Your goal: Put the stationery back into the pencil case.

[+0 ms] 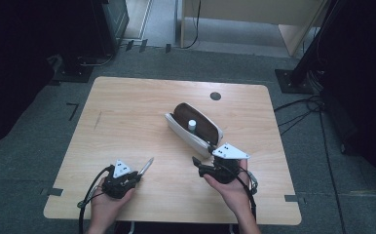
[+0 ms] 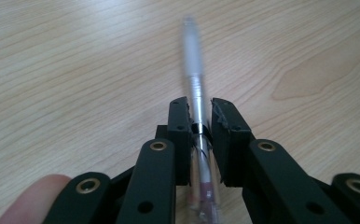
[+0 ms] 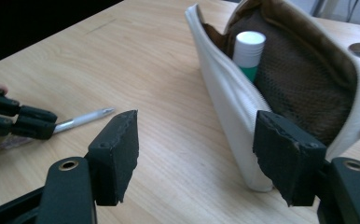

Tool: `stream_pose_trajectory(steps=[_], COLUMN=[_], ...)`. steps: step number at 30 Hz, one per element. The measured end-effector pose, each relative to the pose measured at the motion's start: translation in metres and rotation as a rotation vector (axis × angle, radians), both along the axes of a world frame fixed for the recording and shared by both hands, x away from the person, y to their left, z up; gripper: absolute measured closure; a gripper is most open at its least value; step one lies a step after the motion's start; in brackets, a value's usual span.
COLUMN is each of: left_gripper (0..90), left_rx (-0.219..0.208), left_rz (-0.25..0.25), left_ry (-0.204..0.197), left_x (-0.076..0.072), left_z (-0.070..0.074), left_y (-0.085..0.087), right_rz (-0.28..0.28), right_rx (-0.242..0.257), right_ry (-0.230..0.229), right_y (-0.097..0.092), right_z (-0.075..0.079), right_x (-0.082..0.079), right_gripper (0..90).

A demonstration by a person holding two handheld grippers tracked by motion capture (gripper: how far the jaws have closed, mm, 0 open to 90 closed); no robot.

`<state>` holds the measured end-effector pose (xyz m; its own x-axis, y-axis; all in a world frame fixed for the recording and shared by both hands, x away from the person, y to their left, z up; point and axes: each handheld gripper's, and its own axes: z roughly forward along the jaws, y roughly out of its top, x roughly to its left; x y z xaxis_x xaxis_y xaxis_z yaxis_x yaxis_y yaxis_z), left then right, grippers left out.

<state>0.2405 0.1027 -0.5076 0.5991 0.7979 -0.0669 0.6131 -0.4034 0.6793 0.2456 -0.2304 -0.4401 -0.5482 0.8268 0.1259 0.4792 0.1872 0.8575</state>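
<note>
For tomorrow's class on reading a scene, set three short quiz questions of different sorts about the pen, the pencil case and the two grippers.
1. True or false: the left gripper is shut on the pen.
2. What stands upright inside the open pencil case?
A. a white-capped tube
B. a pair of scissors
C. a ruler
3. Fill in: the right gripper, with nothing between its pads, stands at the ____ end of the case as seen in the high view.

Key
1. True: the pads press on the pen's barrel.
2. A: the white-capped tube rests against the brown lining.
3. Near, the end towards the person.
</note>
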Motion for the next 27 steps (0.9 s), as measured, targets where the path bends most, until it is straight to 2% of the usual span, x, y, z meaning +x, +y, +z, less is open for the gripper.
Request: stream_pose_trajectory(steps=[8,16,24,27], left_gripper=[80.4,80.7,80.7,80.4], left_rx=[-0.010,-0.007,-0.027,-0.026], left_rz=[-0.125,-0.214,-0.335,-0.354], left_ry=[0.001,0.001,-0.002,-0.007], left_x=[0.000,-0.001,0.002,0.001], left_z=[-0.001,0.000,-0.002,-0.002], left_y=[-0.014,-0.029,-0.041,-0.042], right_rz=[0.108,0.152,0.213,0.237], right_rx=[-0.017,-0.012,-0.011,-0.007], right_ry=[0.020,0.033,0.054,0.063], right_y=[0.010,0.012,0.013,0.015], right_z=[-0.020,-0.032,-0.050,-0.056], right_x=[-0.007,-0.008,-0.006,-0.004], right_gripper=[36.0,39.1,44.5,46.3])
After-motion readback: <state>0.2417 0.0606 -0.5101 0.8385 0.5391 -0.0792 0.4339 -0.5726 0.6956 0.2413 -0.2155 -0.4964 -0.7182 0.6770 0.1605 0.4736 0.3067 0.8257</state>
